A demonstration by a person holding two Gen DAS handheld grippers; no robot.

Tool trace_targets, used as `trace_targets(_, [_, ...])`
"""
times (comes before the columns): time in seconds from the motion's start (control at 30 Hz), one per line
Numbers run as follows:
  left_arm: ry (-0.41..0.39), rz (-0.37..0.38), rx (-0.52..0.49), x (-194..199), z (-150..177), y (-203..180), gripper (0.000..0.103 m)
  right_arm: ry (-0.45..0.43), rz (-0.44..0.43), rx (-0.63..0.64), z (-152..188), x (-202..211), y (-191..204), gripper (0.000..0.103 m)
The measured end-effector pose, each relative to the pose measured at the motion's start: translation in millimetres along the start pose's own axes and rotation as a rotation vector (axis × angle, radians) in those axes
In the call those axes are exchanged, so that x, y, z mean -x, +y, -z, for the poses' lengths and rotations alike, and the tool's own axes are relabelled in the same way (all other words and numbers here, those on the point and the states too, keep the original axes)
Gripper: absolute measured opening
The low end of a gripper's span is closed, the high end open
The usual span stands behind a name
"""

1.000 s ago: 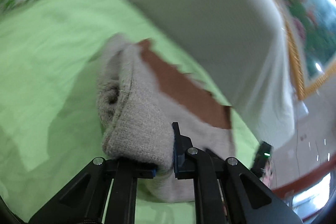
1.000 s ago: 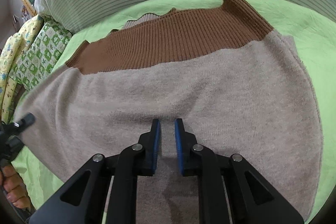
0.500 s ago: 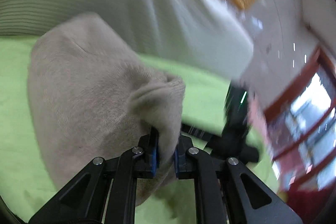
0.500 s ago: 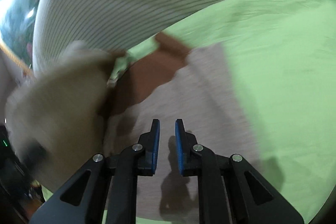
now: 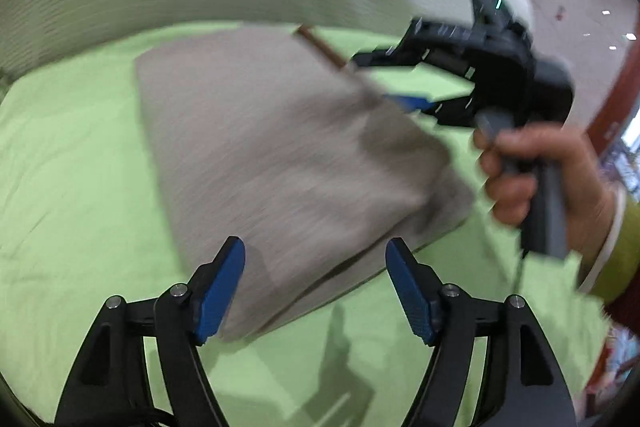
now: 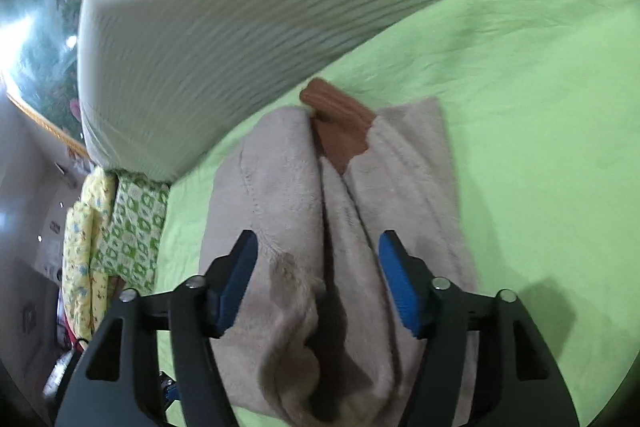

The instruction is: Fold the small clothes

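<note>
The left gripper is opening, its blue pads off the cloth. The right gripper is opening too, with nothing pinched. Below both lies the beige sweater, folded on the green bedsheet, its brown collar poking out at the far end. It looks soft, floppy and light, so a fold may slump. Best to pinch it at an edge or corner. A big striped pillow sits close behind.
</note>
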State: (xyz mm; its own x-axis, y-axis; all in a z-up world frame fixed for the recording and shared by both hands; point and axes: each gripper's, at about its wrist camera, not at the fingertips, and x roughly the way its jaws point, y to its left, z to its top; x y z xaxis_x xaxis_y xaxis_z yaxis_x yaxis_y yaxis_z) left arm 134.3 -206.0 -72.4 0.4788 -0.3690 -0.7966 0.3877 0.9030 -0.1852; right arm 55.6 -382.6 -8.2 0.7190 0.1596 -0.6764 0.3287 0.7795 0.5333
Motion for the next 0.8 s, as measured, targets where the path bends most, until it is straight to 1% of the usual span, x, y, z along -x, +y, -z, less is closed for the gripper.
trace_targets(0.1, [0.030,0.002,0.031,-2.1,13.2,12.6,0.073,0.063,0.029,0.043,-9.2,-20.2,8.6,0.065])
trace_targets(0.2, [0.042,-0.005,0.008,-4.8,18.4,16.3,0.073,0.111,0.036,0.062,-16.4,-35.8,13.1,0.070])
trace_targets(0.23, [0.040,-0.006,0.003,-3.9,20.0,15.6,0.073,0.129,0.039,0.059,-18.6,-40.2,13.1,0.070])
trace_targets(0.37, [0.040,0.025,0.043,-5.8,18.9,27.3,0.073,0.179,-0.004,0.077,-23.1,-48.9,18.6,0.070])
trace_targets(0.43, [0.040,0.048,0.059,-1.0,17.3,29.5,0.073,0.210,-0.007,0.093,-23.7,-54.0,23.2,0.070])
trace_targets(0.47, [0.039,0.045,0.064,3.5,18.8,31.3,0.073,0.223,-0.006,0.103,-23.9,-56.0,24.4,0.070])
trace_targets(0.5, [0.039,0.032,0.061,6.2,18.9,32.6,0.073,0.234,0.001,0.114,-23.5,-58.2,26.4,0.070])
trace_targets(0.57, [0.048,-0.026,0.059,2.8,22.7,31.7,0.073,0.252,0.014,0.132,-22.3,-60.2,28.5,0.071])
trace_targets(0.6, [0.057,-0.046,0.079,-0.3,25.9,34.9,0.073,0.258,0.017,0.137,-21.4,-62.3,29.8,0.071])
trace_targets(0.67, [0.081,-0.058,0.132,-5.1,28.8,43.3,0.073,0.260,0.026,0.145,-20.5,-64.2,31.6,0.071])
trace_targets(0.7, [0.090,-0.072,0.158,-9.6,29.5,47.2,0.073,0.259,0.035,0.155,-19.2,-64.9,32.8,0.069])
trace_targets(0.73, [0.088,-0.081,0.171,-13.2,29.2,49.1,0.073,0.258,0.041,0.162,-18.8,-66.0,33.8,0.063])
trace_targets(0.77, [0.087,-0.081,0.175,-16.6,28.3,49.2,0.073,0.257,0.050,0.170,-17.9,-67.0,34.6,0.059])
trace_targets(0.8, [0.087,-0.086,0.176,-19.4,27.5,48.2,0.073,0.258,0.053,0.170,-17.5,-67.6,34.4,0.050])
